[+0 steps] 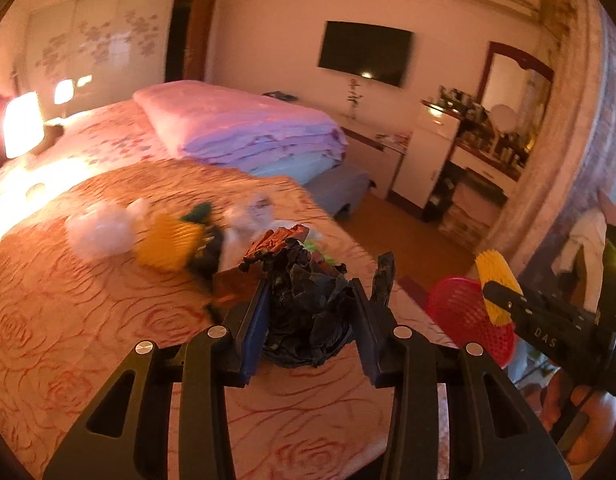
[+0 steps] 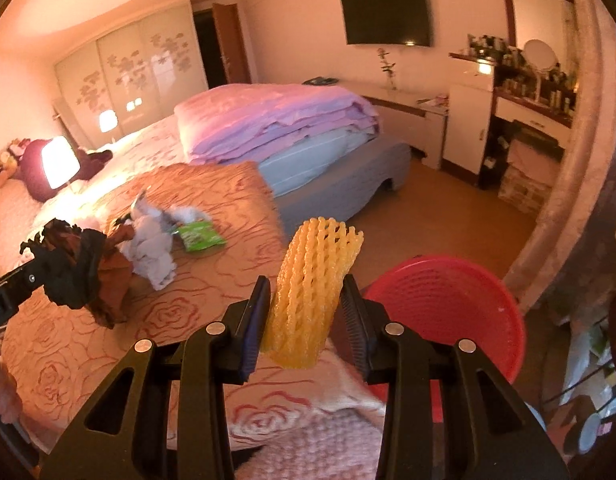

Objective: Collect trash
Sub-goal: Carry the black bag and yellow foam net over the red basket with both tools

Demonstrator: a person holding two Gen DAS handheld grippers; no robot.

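My left gripper (image 1: 309, 284) is shut on a crumpled black and brown wad (image 1: 308, 304), lifted above the orange rose-patterned bedspread (image 1: 88, 340). In the right wrist view the left gripper (image 2: 64, 268) and its wad (image 2: 80, 276) show at the left edge. My right gripper (image 2: 306, 280) is shut on a yellow foam fruit net (image 2: 311, 292), just left of a red mesh basket (image 2: 447, 312). The right gripper (image 1: 491, 292) with its net (image 1: 497, 276) hangs over the basket (image 1: 463, 316). More trash lies on the bed: white plastic (image 1: 100, 232), another yellow net (image 1: 168, 246), white tissue (image 2: 152, 248), a green wrapper (image 2: 198, 236).
Folded purple quilts (image 1: 244, 124) lie further back on the bed. A lit lamp (image 1: 22, 124) stands at the left. A white cabinet (image 1: 431, 152) and a cluttered dresser with mirror (image 1: 507, 120) line the far wall. Wooden floor (image 2: 447, 208) lies beyond the basket.
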